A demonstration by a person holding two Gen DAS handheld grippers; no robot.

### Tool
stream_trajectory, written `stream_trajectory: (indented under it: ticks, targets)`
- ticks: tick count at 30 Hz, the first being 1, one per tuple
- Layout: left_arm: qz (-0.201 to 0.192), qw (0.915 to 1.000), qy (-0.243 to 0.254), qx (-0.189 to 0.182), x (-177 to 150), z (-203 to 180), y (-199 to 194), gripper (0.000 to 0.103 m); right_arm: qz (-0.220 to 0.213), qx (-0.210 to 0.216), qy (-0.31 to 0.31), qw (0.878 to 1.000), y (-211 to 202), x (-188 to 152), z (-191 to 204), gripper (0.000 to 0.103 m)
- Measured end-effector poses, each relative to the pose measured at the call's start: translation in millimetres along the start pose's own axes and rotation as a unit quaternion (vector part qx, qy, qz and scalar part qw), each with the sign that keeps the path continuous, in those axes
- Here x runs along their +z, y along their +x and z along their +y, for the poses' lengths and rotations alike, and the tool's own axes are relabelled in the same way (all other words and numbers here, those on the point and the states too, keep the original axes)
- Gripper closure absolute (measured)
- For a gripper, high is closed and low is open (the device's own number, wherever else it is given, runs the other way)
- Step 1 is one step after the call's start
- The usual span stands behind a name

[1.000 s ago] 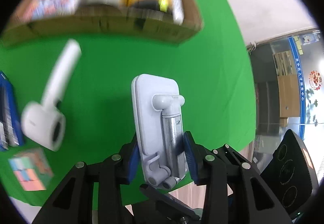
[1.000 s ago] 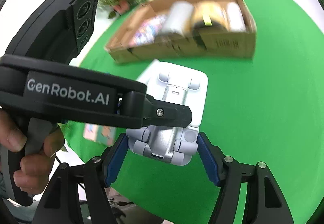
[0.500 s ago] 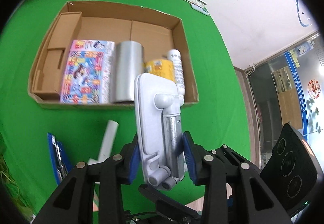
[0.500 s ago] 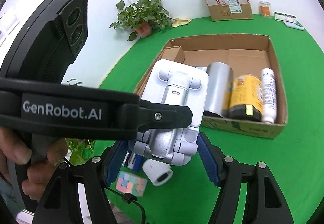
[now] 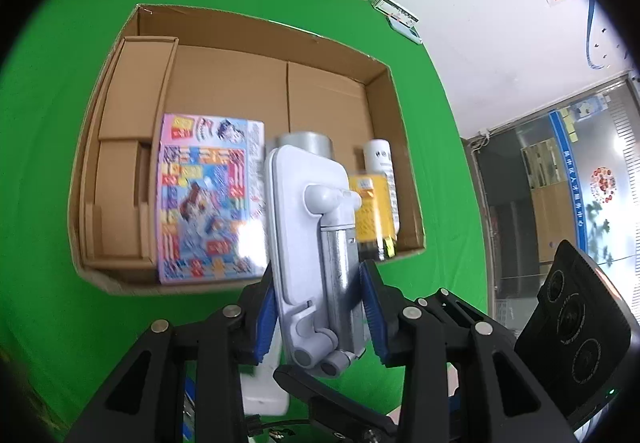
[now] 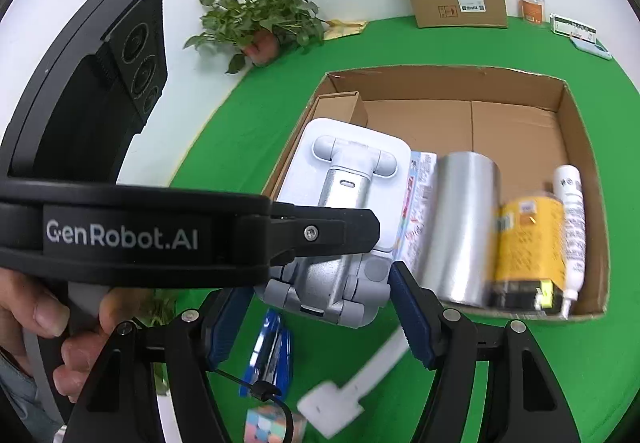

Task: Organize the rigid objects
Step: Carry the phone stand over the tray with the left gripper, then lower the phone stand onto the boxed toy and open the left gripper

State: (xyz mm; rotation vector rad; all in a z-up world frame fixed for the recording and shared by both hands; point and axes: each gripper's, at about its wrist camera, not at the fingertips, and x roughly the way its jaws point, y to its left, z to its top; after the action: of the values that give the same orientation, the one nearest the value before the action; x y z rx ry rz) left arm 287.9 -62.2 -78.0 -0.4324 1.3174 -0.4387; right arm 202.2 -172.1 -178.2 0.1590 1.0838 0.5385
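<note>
Left wrist view, my grip: my left gripper (image 5: 320,307) has its blue pads (image 5: 264,317) pressed on the two long sides of the white folding stand (image 5: 308,239); I am pinching it near its lower hinge end.
Left wrist view, stand position: the stand rises from between my fingers, tilted a little to the left, and its upper end covers part of the cardboard box (image 5: 120,275) behind it.
Left wrist view, box contents: a colourful flat pack (image 5: 208,199) lies at the left, a silver cylinder (image 5: 306,141) shows just above the stand, then a yellow can (image 5: 372,211) and a white tube (image 5: 382,159) at the right.
Left wrist view, surroundings: the box sits on a green cloth (image 5: 52,123); my other tool shows as a black block at the lower right.

Right wrist view, my grip: my right gripper (image 6: 316,307) holds the same stand (image 6: 348,203) at its hinge end, blue pads (image 6: 412,323) on both sides, the right one touching; the left contact is hidden behind the black arm of my left tool.
Right wrist view, stand position: it is held above the near left corner of the box (image 6: 584,131), beside the silver cylinder (image 6: 460,227).
Right wrist view, on the cloth below: a blue object (image 6: 268,355), a white handled tool (image 6: 360,383) and a pastel cube (image 6: 268,423).
Right wrist view, hand: my hand (image 6: 44,323) grasps the left tool's handle.
</note>
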Motion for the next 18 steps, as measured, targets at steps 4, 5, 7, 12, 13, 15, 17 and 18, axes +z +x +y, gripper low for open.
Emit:
stream_trajectory:
  ticks: [4, 5, 7, 12, 13, 15, 17, 18]
  targets:
    - [0.006, 0.9997, -0.004, -0.024, 17, 24, 4, 0.066, 0.009, -0.016, 0.005, 1.000, 22, 21, 10, 0.037]
    - [0.009, 0.9995, -0.006, -0.029, 21, 30, 5, 0.066, 0.013, -0.021, 0.007, 1.000, 28, 25, 12, 0.037]
    - [0.013, 0.9993, -0.008, -0.034, 26, 37, 8, 0.066, 0.017, -0.027, 0.010, 0.999, 38, 31, 15, 0.037]
    - [0.020, 0.9988, -0.008, -0.043, 38, 53, 13, 0.066, 0.027, -0.035, 0.015, 0.999, 60, 45, 19, 0.037]
    - [0.020, 0.9987, -0.010, -0.045, 41, 56, 15, 0.066, 0.029, -0.035, 0.015, 0.999, 65, 48, 20, 0.037]
    - [0.019, 0.9990, -0.001, -0.040, 47, 61, 17, 0.066, 0.033, -0.035, 0.016, 0.999, 74, 55, 20, 0.037]
    - [0.020, 0.9995, 0.011, -0.021, 53, 63, 23, 0.064, 0.037, -0.035, 0.015, 0.999, 86, 60, 18, 0.037]
    - [0.021, 0.9997, 0.011, -0.005, 54, 66, 26, 0.064, 0.045, -0.047, 0.013, 0.998, 96, 61, 18, 0.036]
